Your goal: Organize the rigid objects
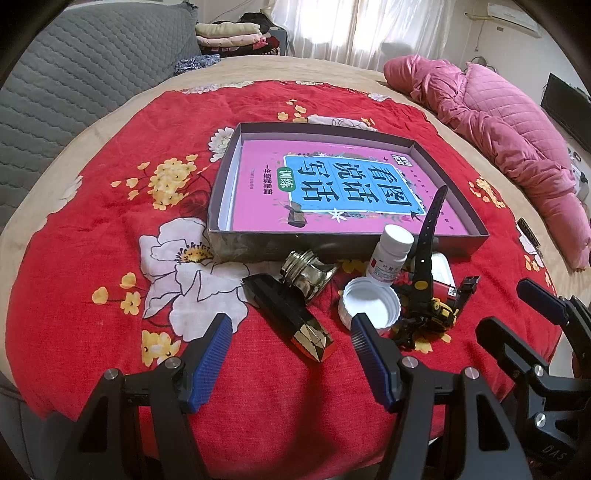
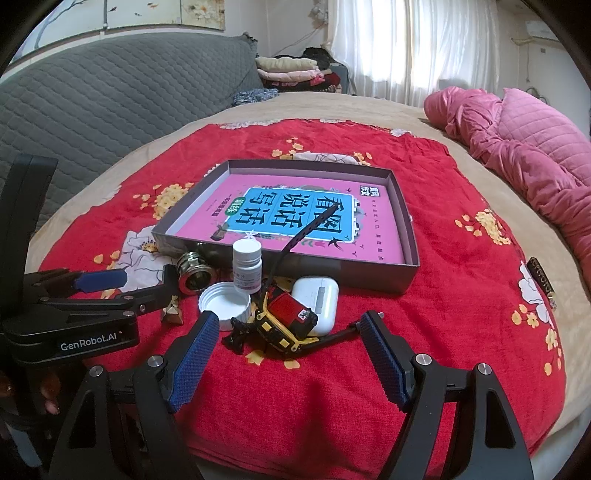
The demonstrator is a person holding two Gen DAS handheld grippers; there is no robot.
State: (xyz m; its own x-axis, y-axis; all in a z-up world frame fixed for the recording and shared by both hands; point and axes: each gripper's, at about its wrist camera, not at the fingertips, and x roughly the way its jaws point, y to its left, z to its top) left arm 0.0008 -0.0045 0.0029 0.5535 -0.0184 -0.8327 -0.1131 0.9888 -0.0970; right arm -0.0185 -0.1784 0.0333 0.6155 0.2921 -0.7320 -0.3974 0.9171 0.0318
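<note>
A shallow grey box point(image 1: 476, 225) point(image 2: 410, 236) holds a pink book point(image 1: 258, 184) point(image 2: 332, 221). In front of it lie a black-and-gold faceted bar point(image 1: 291, 319), a shiny metal fitting point(image 1: 308, 273) point(image 2: 192, 275), a white pill bottle point(image 1: 391, 253) point(image 2: 247, 267), a white lid point(image 1: 369, 302) point(image 2: 223, 304), a black-yellow watch point(image 1: 428, 291) point(image 2: 288, 321) and a white earbud case point(image 2: 319, 299). My left gripper point(image 1: 291, 332) is open over the bar. My right gripper point(image 2: 290, 332) is open around the watch; it also shows in the left wrist view point(image 1: 517, 310).
Everything lies on a red floral cloth point(image 1: 92, 258) point(image 2: 461, 258) over a bed. A pink quilt point(image 1: 517, 129) point(image 2: 535, 147) lies at the right. A grey sofa point(image 1: 74, 74) point(image 2: 110, 92) stands at the left, with folded clothes point(image 1: 236, 35) behind.
</note>
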